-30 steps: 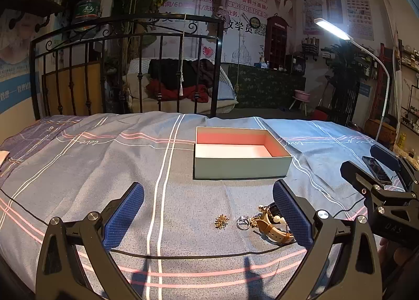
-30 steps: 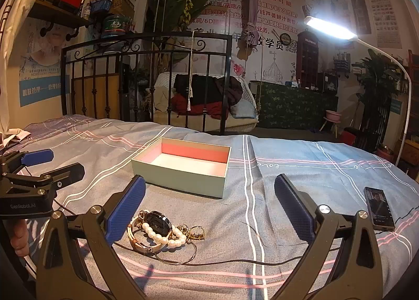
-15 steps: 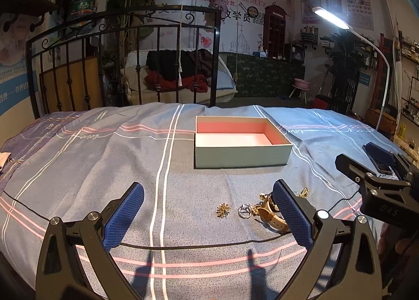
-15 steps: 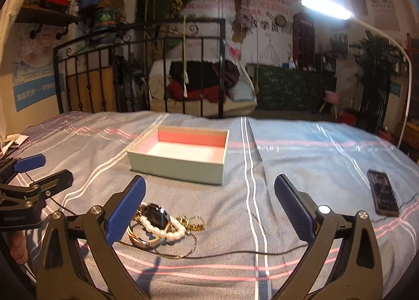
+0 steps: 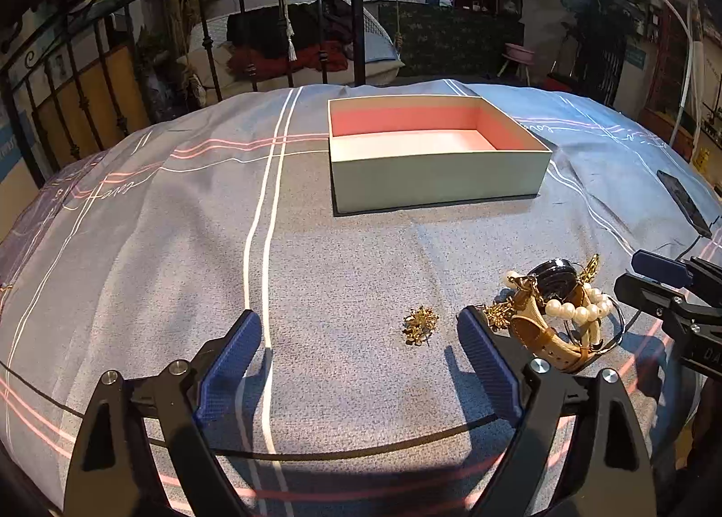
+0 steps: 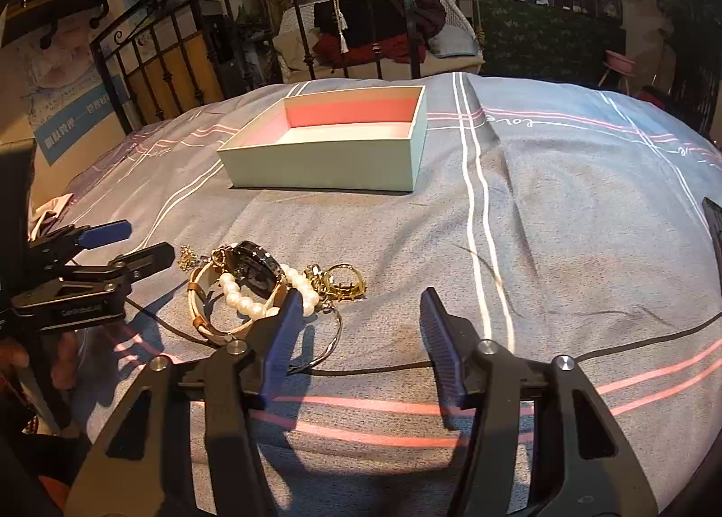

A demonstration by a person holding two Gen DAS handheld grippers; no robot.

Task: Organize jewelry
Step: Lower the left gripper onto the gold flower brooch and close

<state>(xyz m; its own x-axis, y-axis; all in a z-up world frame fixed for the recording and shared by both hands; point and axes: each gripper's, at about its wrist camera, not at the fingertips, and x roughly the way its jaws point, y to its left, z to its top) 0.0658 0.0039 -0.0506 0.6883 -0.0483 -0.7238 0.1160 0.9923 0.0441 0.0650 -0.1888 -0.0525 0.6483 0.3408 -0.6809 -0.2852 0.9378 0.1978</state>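
Observation:
A pale green box [image 5: 433, 174] [image 6: 325, 165] with a pink inside stands open on the bed. In front of it lies a heap of jewelry: a watch with a tan strap [image 5: 548, 291] [image 6: 252, 268], a pearl bracelet [image 5: 580, 309] [image 6: 243, 300] and gold pieces [image 6: 338, 282]. A small gold brooch [image 5: 419, 325] lies apart, between the tips of my left gripper [image 5: 358, 327], whose jaws are closing with no pad touching it. My right gripper [image 6: 361, 309] hangs just right of the heap; its jaws are closing on bare cloth.
The striped grey-blue bedspread [image 5: 180, 246] covers the bed. A thin black cable [image 5: 316, 454] [image 6: 631, 336] runs across it near the grippers. A dark phone [image 5: 683, 205] lies at the right. A black iron bed frame [image 5: 67, 79] stands behind.
Both grippers have tipped down and dropped closer to the jewelry. Both jaw pairs have narrowed, the right more than the left. The brooch now lies between the left tips.

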